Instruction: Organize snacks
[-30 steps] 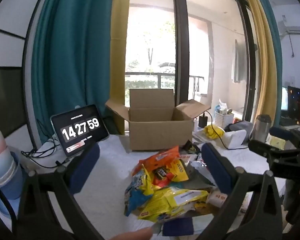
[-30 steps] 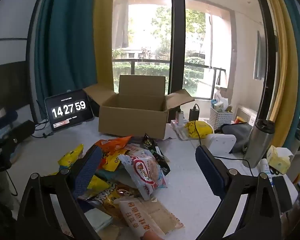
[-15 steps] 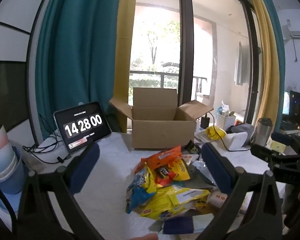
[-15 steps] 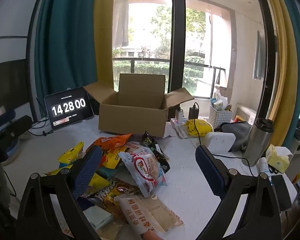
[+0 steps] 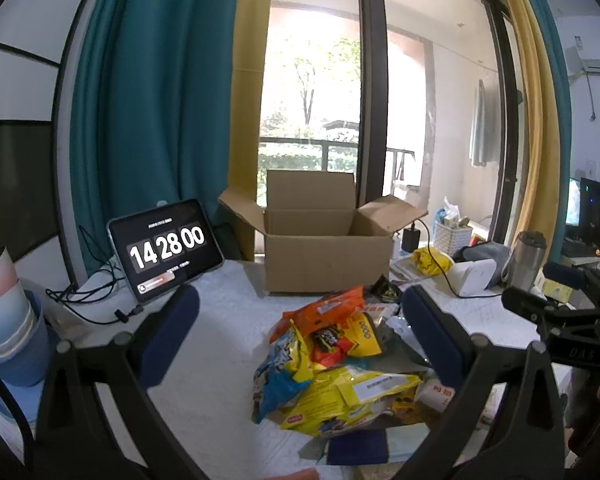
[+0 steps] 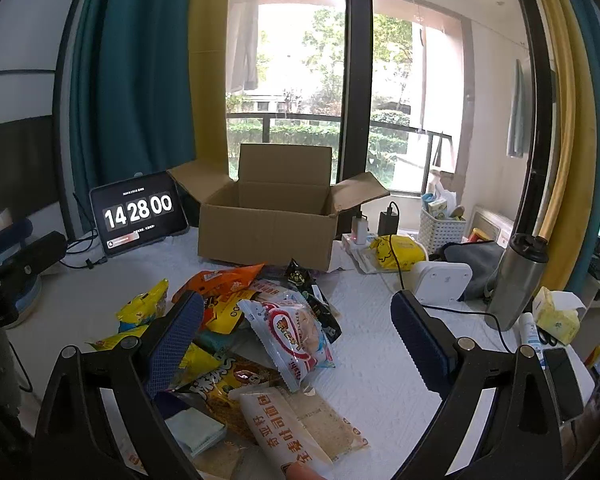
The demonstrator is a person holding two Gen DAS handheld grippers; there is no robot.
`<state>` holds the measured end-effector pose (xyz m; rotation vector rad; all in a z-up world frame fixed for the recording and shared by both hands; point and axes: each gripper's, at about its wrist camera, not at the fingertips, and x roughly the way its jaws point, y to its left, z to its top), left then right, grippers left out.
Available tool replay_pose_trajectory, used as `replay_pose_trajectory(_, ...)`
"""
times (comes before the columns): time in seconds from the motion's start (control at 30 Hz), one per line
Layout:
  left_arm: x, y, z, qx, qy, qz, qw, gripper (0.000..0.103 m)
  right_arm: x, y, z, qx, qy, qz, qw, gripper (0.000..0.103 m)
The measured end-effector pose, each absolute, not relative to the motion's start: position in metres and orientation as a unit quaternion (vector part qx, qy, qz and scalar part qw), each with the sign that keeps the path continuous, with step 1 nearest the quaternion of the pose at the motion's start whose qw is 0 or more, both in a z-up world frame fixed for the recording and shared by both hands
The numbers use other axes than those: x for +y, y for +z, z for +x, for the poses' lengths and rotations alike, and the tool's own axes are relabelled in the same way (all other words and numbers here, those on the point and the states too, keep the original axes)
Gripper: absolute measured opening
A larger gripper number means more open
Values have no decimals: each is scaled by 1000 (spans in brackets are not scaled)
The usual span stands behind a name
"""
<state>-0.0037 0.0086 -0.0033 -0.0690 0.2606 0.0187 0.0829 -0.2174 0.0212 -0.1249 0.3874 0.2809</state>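
A heap of snack bags [image 5: 336,364] lies on the white table, with an orange bag [image 5: 324,308] on top and a yellow pack [image 5: 352,396] in front. Behind it stands an open cardboard box [image 5: 324,256] with its flaps spread. My left gripper [image 5: 300,332] hovers open above the heap's left side, holding nothing. In the right wrist view the same heap [image 6: 260,328] shows a clear red-and-white bag [image 6: 296,332] and a long cracker pack [image 6: 300,436]. My right gripper [image 6: 296,340] is open above them, and the box [image 6: 268,232] is behind.
A tablet clock [image 5: 166,248] leans at the back left with cables beside it. Stacked cups [image 5: 8,328] stand at the far left. A steel tumbler [image 6: 516,280], a white device [image 6: 440,280], a basket [image 6: 444,232] and a tissue pack [image 6: 556,316] crowd the right side.
Both grippers rose and tilted slightly, so the heap and box sit a little lower in view. The clock went from 14:27:59 to 14:28:00. Both grippers stayed open.
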Motion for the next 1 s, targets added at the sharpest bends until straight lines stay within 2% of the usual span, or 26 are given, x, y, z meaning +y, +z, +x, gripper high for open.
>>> replay_pose_trajectory(1.0, 8, -5, -4, 134, 9, -31, 990, 103, -216, 20, 82, 193, 139, -63, 969, 97)
